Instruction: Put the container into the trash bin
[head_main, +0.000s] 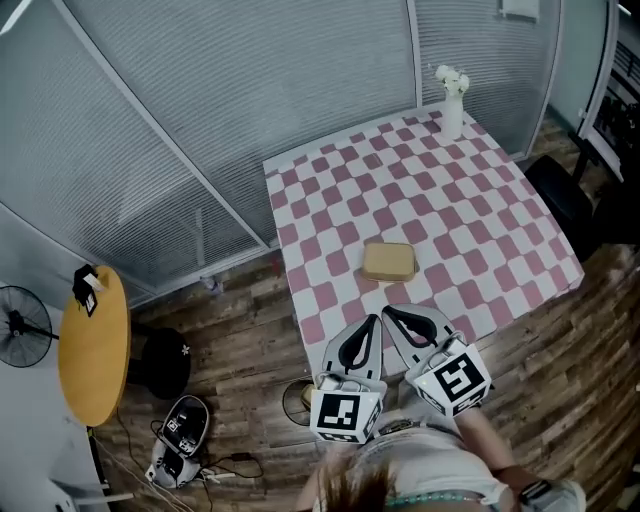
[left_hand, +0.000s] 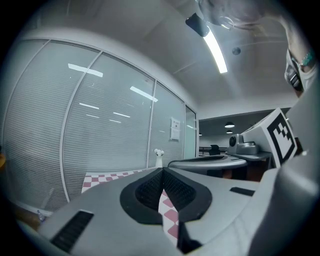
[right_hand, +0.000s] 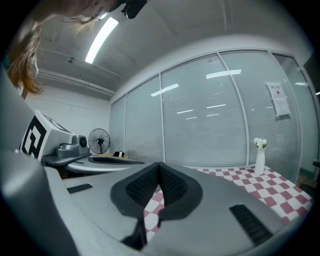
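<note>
A flat tan container (head_main: 388, 261) with a lid lies on the pink-and-white checked table (head_main: 470, 230), near its front edge. My left gripper (head_main: 374, 320) and right gripper (head_main: 390, 311) hover side by side just short of that edge, tips pointing toward the container and a little apart from it. Both are shut with nothing between the pads, as the left gripper (left_hand: 162, 170) and the right gripper (right_hand: 159, 164) show in their own views. Neither gripper view shows the container. A round bin-like rim (head_main: 297, 401) shows on the floor below the left gripper.
A white vase with flowers (head_main: 451, 100) stands at the table's far corner. Glass walls with blinds run behind the table. Left of it are a round yellow side table (head_main: 92, 345), a black stool (head_main: 160, 362), a fan (head_main: 20, 325) and a device with cables (head_main: 180, 430). A dark chair (head_main: 570, 200) stands on the right.
</note>
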